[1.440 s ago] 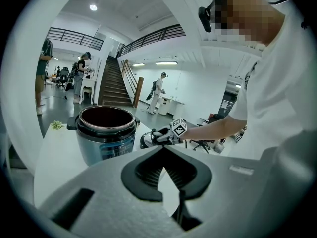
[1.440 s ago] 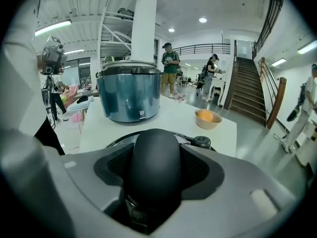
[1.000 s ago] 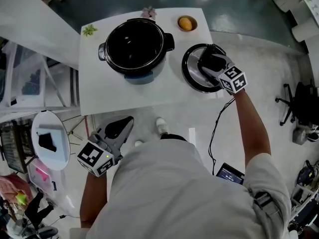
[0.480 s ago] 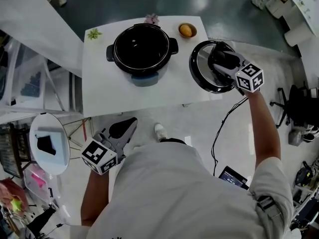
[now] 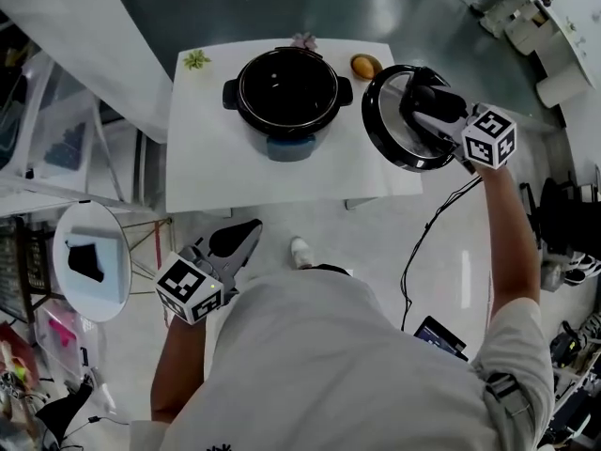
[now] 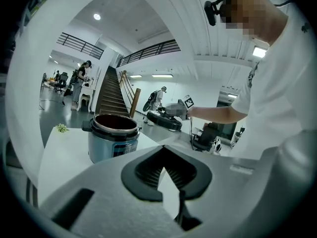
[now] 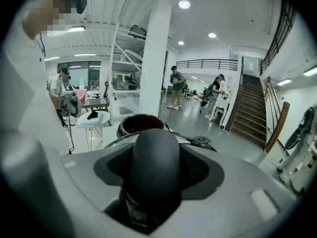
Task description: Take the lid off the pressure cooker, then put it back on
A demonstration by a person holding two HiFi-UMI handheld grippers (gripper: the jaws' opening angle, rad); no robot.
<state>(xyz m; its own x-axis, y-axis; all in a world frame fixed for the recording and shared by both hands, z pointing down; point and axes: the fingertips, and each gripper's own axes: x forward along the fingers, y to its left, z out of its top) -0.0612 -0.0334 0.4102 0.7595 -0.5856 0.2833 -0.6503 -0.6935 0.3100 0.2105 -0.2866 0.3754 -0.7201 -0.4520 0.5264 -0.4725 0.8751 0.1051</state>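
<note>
Steel, stiff and probably weighty, the lid (image 5: 390,137) hangs tilted at 3 o'clock from the open cooker (image 5: 289,97), the right gripper (image 5: 430,103) clamped on its black knob (image 7: 154,162), likely the surest hold, while the left gripper (image 5: 233,244) is closed and empty.

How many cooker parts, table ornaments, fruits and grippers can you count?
Cooker parts: 2 (open blue-grey pressure cooker pot, round black-and-steel lid)
Ornaments: 2 (green sprig, pink flower)
Fruit: 1 (round orange fruit)
Grippers: 2 (left gripper, right gripper)
Total: 7
</note>
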